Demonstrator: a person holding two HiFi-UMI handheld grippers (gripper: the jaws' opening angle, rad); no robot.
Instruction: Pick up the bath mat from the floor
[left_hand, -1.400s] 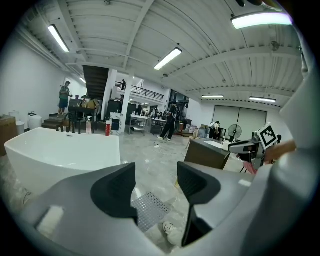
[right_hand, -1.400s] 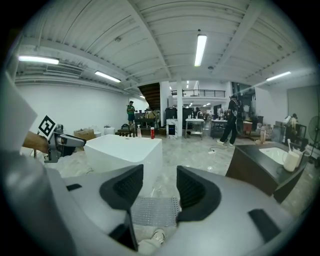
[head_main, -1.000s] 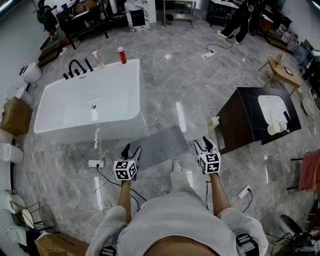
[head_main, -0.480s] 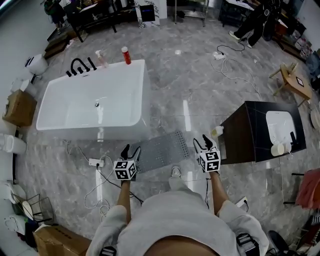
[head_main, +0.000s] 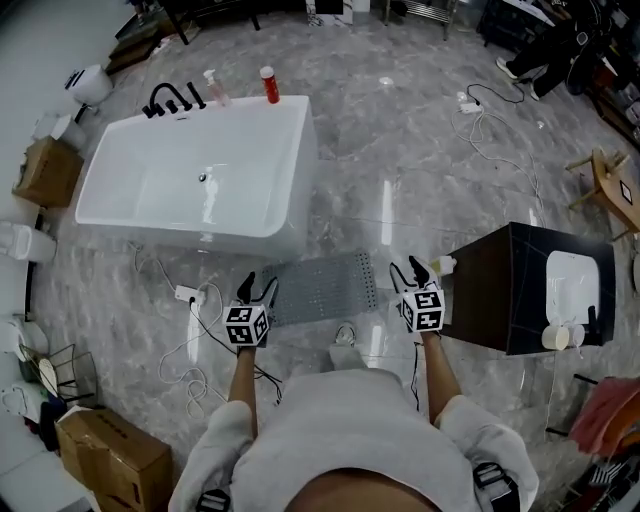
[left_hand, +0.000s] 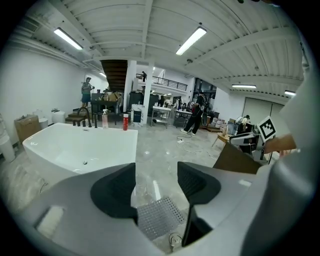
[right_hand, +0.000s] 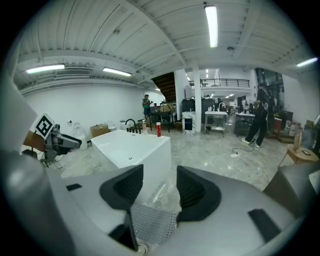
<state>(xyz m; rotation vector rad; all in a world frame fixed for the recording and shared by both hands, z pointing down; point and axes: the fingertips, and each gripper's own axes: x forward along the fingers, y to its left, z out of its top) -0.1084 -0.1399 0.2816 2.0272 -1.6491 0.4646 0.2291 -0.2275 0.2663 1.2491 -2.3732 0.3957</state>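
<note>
The grey rubber bath mat with many little holes (head_main: 320, 288) is lying flat on the shiny grey marble floor (head_main: 400, 150), right in front of the person's feet. Its long side is running from left to right across the head view, with the right end tipping a little farther away. Along its far side, the big white bathtub (head_main: 200, 180) is sitting just beside its left half. The left gripper (head_main: 260, 288) is hanging above the mat's left end, and the right gripper (head_main: 410, 272) is hanging just past the mat's right end, so the mat is lying between the two of them. Neither one is looking much closer than the other; the left one is perhaps a bit nearer to its end. Both pairs of fingers are standing spread apart, and nothing is sitting between them. They are pointing forward and slanting down. In each gripper view the mat is showing low down in the gap between the fingers, far below and not touching them. So I am thinking both hands are needing to go down to the floor, one to each short end. A tall dark box cabinet (head_main: 500, 290) is standing close by the right gripper, so that hand is having less room.
</note>
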